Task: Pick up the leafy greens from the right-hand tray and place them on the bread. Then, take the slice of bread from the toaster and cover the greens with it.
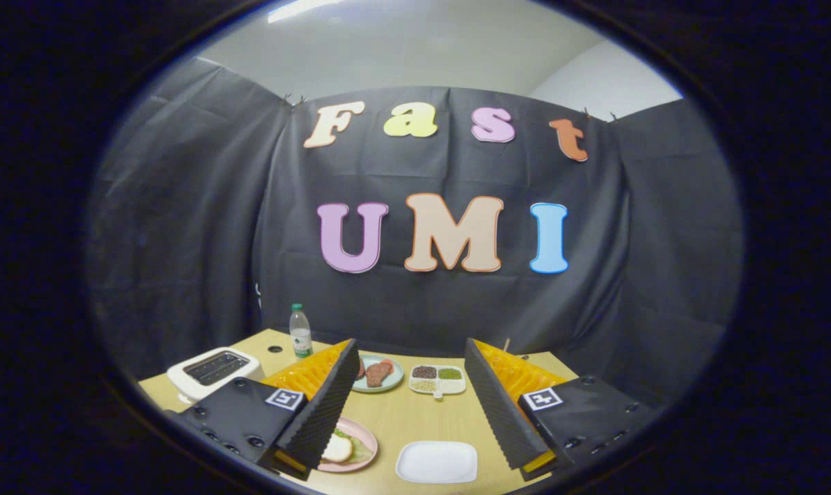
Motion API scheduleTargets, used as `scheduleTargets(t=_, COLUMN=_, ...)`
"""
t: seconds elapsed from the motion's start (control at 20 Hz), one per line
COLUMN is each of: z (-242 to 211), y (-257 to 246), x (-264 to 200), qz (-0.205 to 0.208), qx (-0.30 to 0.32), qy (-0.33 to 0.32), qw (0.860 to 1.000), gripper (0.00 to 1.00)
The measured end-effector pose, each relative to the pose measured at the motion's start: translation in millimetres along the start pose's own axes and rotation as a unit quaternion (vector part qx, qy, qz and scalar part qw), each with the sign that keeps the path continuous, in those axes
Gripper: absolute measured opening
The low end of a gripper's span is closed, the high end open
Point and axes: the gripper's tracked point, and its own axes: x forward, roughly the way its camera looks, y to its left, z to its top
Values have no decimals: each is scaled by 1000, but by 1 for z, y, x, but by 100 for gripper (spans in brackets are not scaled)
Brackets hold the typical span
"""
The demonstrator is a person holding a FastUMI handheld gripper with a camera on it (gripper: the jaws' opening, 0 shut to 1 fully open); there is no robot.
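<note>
Gripper view: fingers (410, 405) spread wide, empty, above wooden surface (415, 419); round pink plate (361, 440) with bread and greens beside left finger, white toaster (212, 371) farther left.

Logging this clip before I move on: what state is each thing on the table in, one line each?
Tongs: open, holding nothing, above the table.
Toaster: upright, no bread visible standing out of its slots.
Water bottle: upright, capped.
Pink plate: holds bread with greens on it, uncovered.
White tray: empty.
Green plate: holds meat slices.
Divided dish: compartments filled with small grains or seeds.
</note>
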Motion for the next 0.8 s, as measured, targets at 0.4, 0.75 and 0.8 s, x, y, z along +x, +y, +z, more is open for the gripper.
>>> scheduleTargets(t=0.4, z=2, y=-36, x=-35, qz=-33, qx=28, qy=-5, qw=999, gripper=99)
scheduleTargets(t=0.75, z=4, y=-62, x=-41, qz=-55, qx=30, qy=7, qw=998, gripper=99)
scheduleTargets(t=0.8, z=6, y=-65, x=-41, qz=-58, qx=33, qy=8, qw=998, gripper=99)
